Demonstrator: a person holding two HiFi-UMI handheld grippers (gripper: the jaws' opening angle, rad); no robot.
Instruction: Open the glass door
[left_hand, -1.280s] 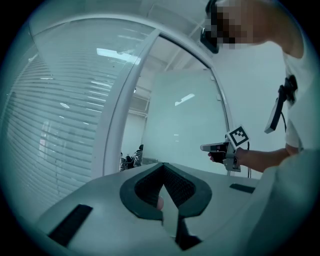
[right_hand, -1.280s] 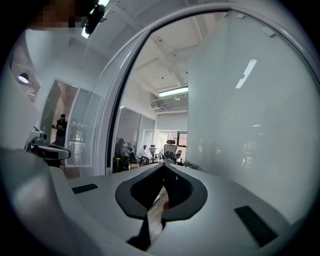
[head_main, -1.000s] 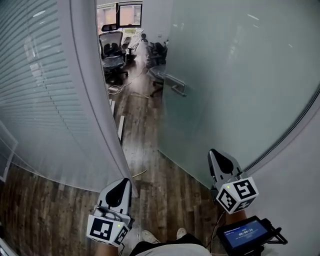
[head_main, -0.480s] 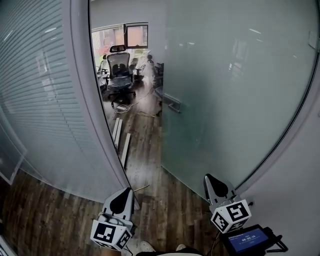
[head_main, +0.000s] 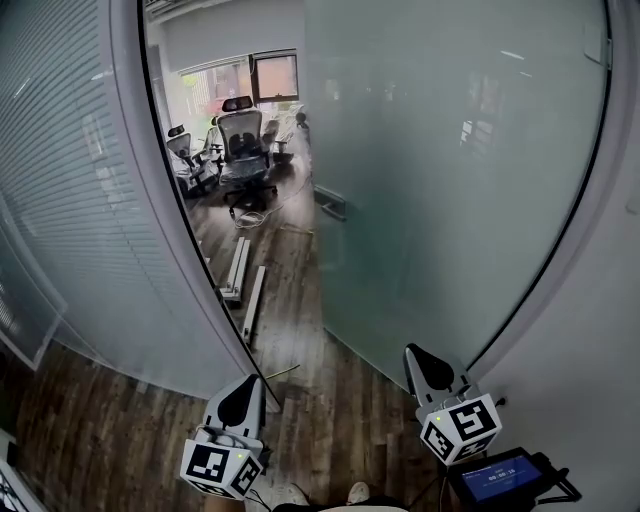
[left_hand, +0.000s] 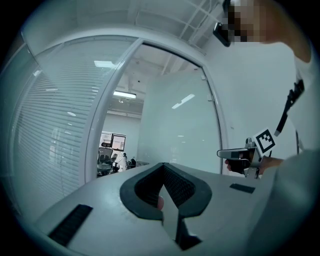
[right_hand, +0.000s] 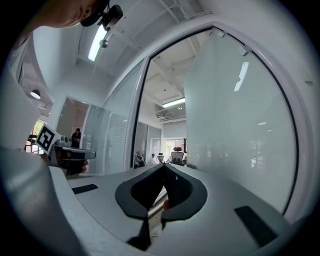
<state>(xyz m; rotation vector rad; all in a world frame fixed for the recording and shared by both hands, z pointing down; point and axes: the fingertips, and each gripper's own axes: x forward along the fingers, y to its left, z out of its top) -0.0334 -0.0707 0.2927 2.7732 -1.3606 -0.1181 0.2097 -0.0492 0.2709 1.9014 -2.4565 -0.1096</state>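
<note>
Frosted glass door (head_main: 450, 180): one, ajar. Grippers: two. My left gripper (head_main: 243, 396) and right gripper (head_main: 426, 366) are closed, empty.

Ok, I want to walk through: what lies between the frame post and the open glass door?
In the head view, wood floor with long pale strips beside the frame post; the stretch by the glass door is bare.

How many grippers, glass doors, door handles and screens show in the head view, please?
Grippers: 2 (left gripper, right gripper)
Glass door: 1
Door handle: 1
Screen: 1
Total: 5
</note>
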